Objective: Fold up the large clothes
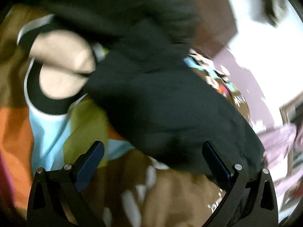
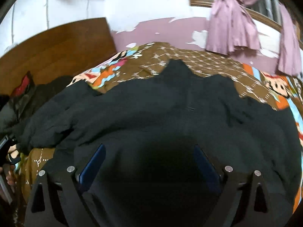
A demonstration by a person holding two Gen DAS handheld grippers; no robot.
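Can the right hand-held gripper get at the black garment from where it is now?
Probably yes. The right hand-held gripper is open directly over the black garment, which lies spread on the patterned bedspread. Nothing lies between its fingers and the cloth.

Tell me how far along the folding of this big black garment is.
Early stage. Done: the black garment lies spread, though rumpled, across the patterned bedspread; no neat fold shows. In hand: nothing; the left gripper and right gripper are both open, hovering over the cloth. Left: grasping an edge, making the folds and squaring it up.
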